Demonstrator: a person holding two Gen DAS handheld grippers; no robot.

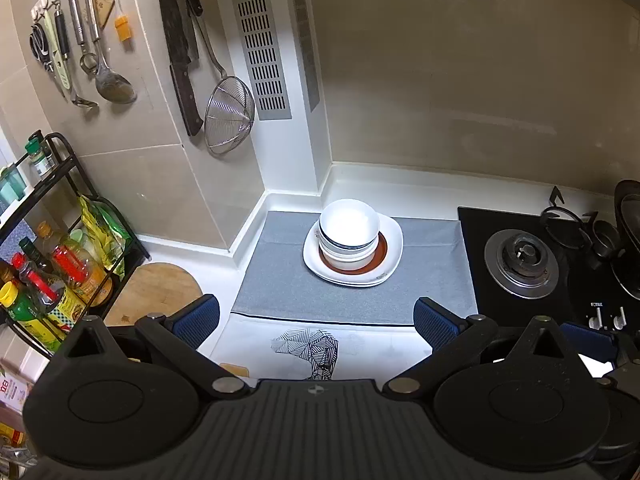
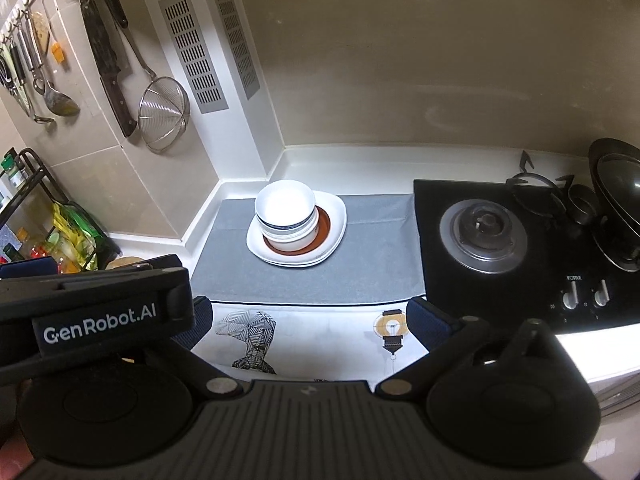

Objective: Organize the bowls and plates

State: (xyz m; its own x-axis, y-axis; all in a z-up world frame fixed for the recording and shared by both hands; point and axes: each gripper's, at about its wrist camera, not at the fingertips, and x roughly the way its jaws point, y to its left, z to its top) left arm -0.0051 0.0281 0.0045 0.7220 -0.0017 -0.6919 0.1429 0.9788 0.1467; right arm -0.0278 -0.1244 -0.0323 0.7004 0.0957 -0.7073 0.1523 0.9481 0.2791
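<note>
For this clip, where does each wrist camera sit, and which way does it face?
Left wrist: on the left gripper, above the counter's near edge, looking forward and down at the stacked bowls; its own open fingers show, with the right gripper's finger at the right edge.
Right wrist: on the right gripper, same heading, nearer the stove burner; its open fingers and the left gripper's body show.
Shared: bowls, white plates, grey mat, strainer.

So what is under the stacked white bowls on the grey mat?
The stacked bowls sit on a brown-rimmed plate, which lies on white squarish plates. At least two squarish plates show by their edges. The brown-rimmed plate's centre is covered by the bowls.
</note>
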